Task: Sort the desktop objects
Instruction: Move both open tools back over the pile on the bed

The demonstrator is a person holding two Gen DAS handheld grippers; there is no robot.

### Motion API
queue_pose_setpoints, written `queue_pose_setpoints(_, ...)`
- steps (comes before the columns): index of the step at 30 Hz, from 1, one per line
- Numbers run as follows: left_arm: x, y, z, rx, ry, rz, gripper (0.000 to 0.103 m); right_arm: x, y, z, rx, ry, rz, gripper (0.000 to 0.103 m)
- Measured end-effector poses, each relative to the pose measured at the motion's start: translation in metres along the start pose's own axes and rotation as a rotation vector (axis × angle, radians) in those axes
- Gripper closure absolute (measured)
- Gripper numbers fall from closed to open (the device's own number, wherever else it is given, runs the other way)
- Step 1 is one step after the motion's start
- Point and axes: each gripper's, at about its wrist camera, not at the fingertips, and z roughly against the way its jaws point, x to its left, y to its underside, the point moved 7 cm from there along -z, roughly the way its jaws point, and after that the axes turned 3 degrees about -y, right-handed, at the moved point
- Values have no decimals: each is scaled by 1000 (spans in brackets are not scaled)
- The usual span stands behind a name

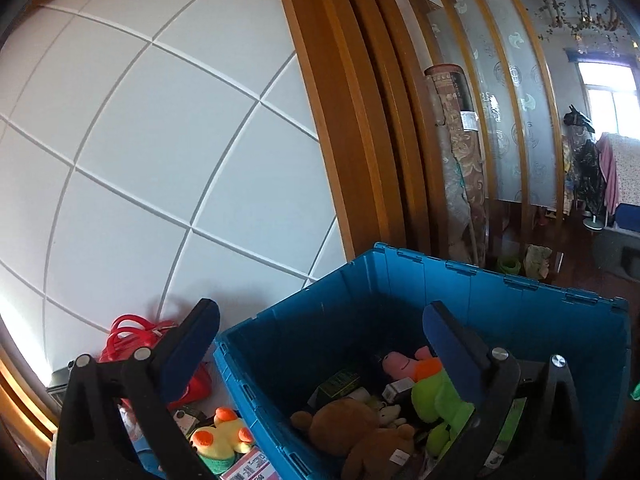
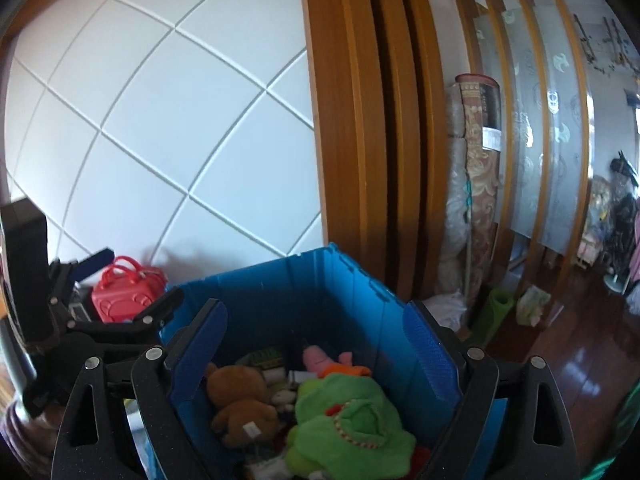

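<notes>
The right tongs (image 2: 316, 344) stand wide open and empty, above an open blue crate (image 2: 280, 288) that holds a brown teddy bear (image 2: 240, 400) and a green plush toy (image 2: 348, 424). The left tongs (image 1: 320, 340), also wide open and empty, straddle the crate's near wall, with a yellow plush duck (image 1: 220, 436) and a red toy bag (image 1: 132, 338) outside it by the white panelled wall (image 1: 160, 140).

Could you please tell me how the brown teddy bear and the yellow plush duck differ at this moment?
The brown teddy bear lies inside the blue crate; the yellow plush duck sits outside it, left of its wall. The bear is plain brown and looks bigger; the duck is yellow with orange parts. Both are soft toys, and neither is held.
</notes>
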Motion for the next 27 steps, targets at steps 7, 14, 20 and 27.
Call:
queue_pose_setpoints(7,36,26,35,-31,-140,36,0,20,21,27,-57,-11,16,8)
queue_pose_setpoints(14,91,53,70,-36,-243,103,0,59,40,32,-35,-83,28,7)
queue_pose_setpoints(20,150,81,92,-21,-301,143,0,106,44,39,-34,-128,39,7)
queue_pose_setpoints(27,238,116,120,7,-360,155,0,192,53,39,-20,-184,59,6)
